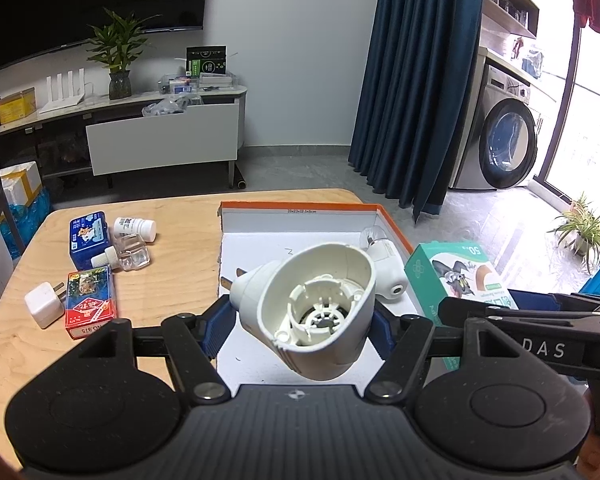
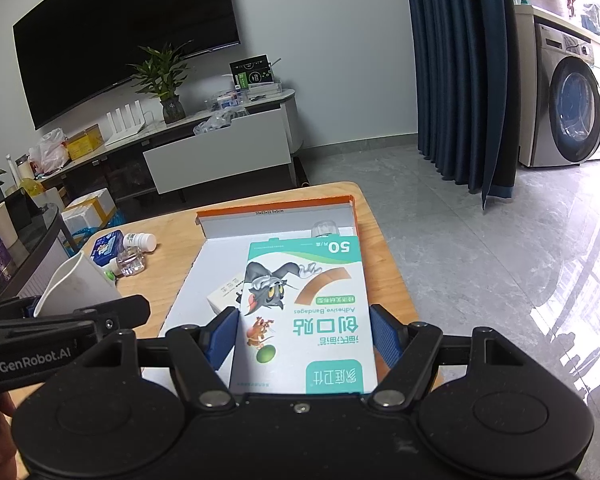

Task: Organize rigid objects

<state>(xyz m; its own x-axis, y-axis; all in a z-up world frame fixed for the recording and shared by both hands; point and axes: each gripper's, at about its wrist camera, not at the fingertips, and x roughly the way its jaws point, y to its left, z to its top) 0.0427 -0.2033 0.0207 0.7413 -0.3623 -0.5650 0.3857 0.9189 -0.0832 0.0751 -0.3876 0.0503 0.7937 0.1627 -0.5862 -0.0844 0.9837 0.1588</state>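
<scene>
White wall [image 2: 320,20], big dark television [image 2: 120,32] above low cabinet [image 2: 216,152]. Potted plant [image 1: 118,56] on cabinet top. Blue curtain [image 1: 416,80] right. Grey tiled floor [image 2: 480,260]. Washing machine [image 2: 572,116] by bright window [image 1: 596,100].

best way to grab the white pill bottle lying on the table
Grip the white pill bottle across its round body, coming from above with jaws straddling it. It lies on its side, cap toward the orange box, with a clear bottle close beside it.
</scene>
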